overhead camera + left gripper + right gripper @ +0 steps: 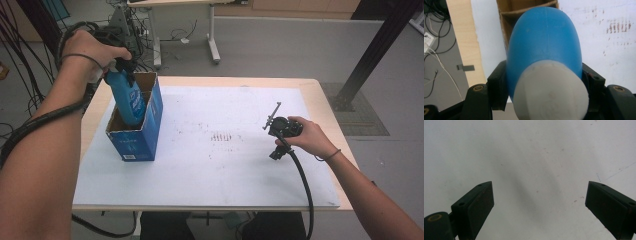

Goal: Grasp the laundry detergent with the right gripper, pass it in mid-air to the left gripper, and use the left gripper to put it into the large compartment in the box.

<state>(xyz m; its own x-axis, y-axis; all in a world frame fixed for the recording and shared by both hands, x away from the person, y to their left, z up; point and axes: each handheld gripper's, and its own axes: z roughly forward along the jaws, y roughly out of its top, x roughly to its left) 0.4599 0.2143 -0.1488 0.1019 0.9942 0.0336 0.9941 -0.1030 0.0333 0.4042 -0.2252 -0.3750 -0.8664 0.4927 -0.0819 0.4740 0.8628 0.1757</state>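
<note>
ITEM 1 – blue bottle [126, 97], qty 1. White cap [550, 92] up top, body blue w/ label. My left tool [121, 67] pinches it just below the cap, jaws pressed on both sides of the neck, as the left gripper view shows. Bottle hangs tilted, its lower part already inside the box, far-left of the bench.

ITEM 2 – blue cardboard box [145, 135], qty 1. Open top, brown inside; a cardboard divider shows inside it in the left gripper view. Stands on the left part of the white mat [215, 165].

ITEM 3 – right tool [272, 121], qty 1. Jaws spread wide, nothing between them; pads [477, 207] look down on bare mat. Rests at the right side of the bench, well apart from the box.

ITEM 4 – bench [320, 100], qty 1, wood edge, mat on top w/ faint red-brown marks at centre.

STATUS (my est.): bottle part-way in, not yet seated. Left to do: lower it to the box floor, let go, pull left tool clear. Can't tell which compartment it goes in. No other bottles on the bench.
</note>
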